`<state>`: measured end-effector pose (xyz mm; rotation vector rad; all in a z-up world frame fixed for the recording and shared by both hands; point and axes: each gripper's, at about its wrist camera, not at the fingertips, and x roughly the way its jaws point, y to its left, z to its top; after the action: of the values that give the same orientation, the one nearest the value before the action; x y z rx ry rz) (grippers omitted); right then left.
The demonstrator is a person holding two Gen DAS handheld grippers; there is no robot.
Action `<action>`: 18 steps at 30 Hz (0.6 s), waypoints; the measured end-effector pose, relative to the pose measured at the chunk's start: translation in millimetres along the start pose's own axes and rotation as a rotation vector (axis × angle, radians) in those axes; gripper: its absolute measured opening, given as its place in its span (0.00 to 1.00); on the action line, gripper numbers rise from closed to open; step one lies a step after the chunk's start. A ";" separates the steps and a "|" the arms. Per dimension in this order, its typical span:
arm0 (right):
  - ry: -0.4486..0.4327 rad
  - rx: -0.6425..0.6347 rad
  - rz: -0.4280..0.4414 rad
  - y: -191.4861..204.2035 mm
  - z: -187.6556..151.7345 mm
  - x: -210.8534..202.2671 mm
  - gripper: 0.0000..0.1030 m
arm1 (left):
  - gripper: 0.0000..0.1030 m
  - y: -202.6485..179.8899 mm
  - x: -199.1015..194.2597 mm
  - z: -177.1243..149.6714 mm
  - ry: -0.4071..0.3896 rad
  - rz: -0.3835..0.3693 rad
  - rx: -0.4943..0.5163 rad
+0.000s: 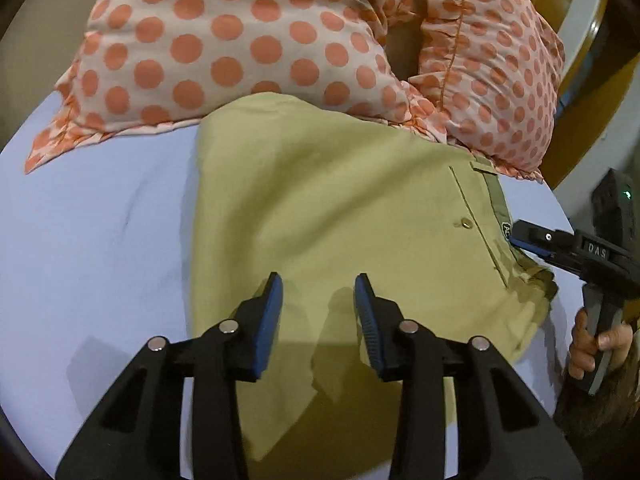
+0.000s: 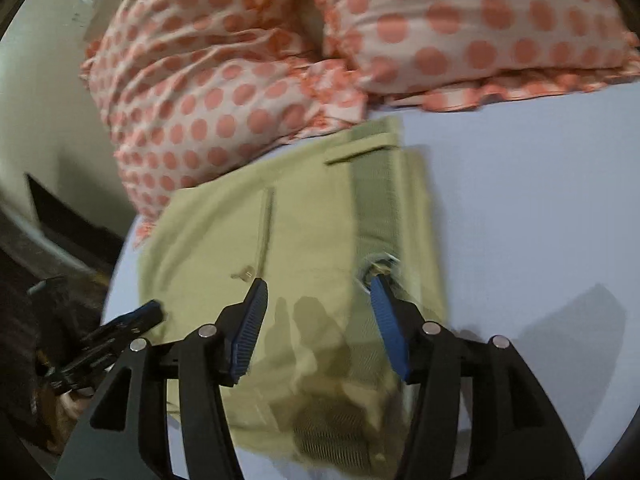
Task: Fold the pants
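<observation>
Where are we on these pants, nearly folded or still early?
Well along, it seems. The khaki pants already lie as a compact, layered rectangle on the lavender sheet, waistband exposed, beside the polka-dot pillows. Nothing is in hand: left gripper and right gripper hover open above the fabric. Left: perhaps one final fold or smoothing.

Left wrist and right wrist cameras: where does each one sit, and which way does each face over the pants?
Left wrist: on the left gripper, facing the pillows over the pants; the right gripper and right hand show.
Right wrist: on the right gripper, above the waistband; the left gripper shows.
Shared: pants, pillows, blue sheet.
</observation>
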<state>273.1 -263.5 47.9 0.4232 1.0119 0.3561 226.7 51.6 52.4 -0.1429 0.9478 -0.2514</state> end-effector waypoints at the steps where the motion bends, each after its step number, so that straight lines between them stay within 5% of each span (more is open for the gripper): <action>1: -0.030 -0.019 -0.049 4.9 -7.1 -11.2 0.79 | 0.58 -2.6 -8.7 -5.9 -0.013 0.029 0.011; 3: -0.113 -0.076 -0.105 16.3 -31.0 -42.0 0.99 | 0.77 -13.1 -29.7 -23.1 -0.051 0.091 0.060; 6: -0.173 -0.151 -0.164 34.3 -75.8 -70.1 0.99 | 0.98 -33.6 -63.2 -68.3 -0.104 0.229 0.114; 11: -0.086 -0.205 -0.223 50.2 -134.7 -53.7 0.99 | 0.98 -49.7 -77.7 -120.2 -0.097 0.317 0.151; 18: -0.076 -0.264 -0.303 66.9 -161.7 -37.9 0.99 | 0.98 -42.6 -70.4 -135.3 -0.087 0.321 0.094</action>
<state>108.1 -195.6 34.2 0.0428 0.9233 0.1947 70.6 28.5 39.3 0.0849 0.8567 0.0071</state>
